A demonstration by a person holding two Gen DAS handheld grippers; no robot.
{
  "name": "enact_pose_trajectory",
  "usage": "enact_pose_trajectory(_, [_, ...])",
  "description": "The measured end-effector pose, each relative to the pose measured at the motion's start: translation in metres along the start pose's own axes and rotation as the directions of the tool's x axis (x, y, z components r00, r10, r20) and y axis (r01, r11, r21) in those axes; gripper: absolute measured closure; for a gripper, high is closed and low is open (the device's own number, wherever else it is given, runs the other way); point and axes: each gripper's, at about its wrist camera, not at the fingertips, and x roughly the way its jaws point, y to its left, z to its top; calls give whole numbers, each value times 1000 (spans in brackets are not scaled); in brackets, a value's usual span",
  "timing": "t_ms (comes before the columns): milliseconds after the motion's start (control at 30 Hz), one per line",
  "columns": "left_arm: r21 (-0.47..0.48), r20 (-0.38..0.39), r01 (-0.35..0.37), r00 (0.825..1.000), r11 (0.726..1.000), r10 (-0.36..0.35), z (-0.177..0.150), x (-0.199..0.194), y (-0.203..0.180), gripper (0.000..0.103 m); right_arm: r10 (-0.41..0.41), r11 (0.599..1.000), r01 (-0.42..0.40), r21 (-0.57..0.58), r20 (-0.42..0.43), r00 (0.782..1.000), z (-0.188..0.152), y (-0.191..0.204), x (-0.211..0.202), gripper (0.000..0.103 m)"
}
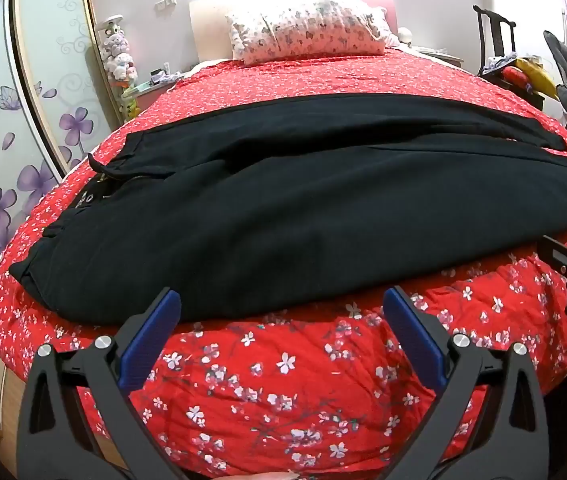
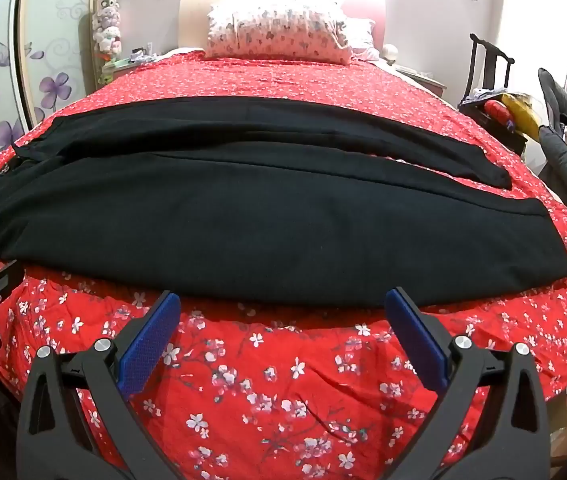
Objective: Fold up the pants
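A: What's nearest?

B: The left gripper [image 1: 281,300] and the right gripper [image 2: 282,300], both spread wide with nothing between the blue pads, tilted down over the near edge of the red floral bedspread [image 1: 283,380].

A: And the pants?

B: The black pants [image 1: 283,200] lie flat across the bed just beyond the fingertips, waistband to the left, legs running right, the far leg ending short of the near one.

A: Any containers?

B: Past the bed's right side, a dark chair [image 2: 495,92] holds a heap of red and yellow things; I cannot tell what they are. At the head lies a patterned pillow [image 1: 307,28].
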Motion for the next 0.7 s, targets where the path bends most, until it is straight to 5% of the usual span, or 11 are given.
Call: enact_pose_trajectory(700, [3,0,-4,1000,1000,4,0,0,0,2,5,1000,-5,5,-6,1000,-1,-1,2,1])
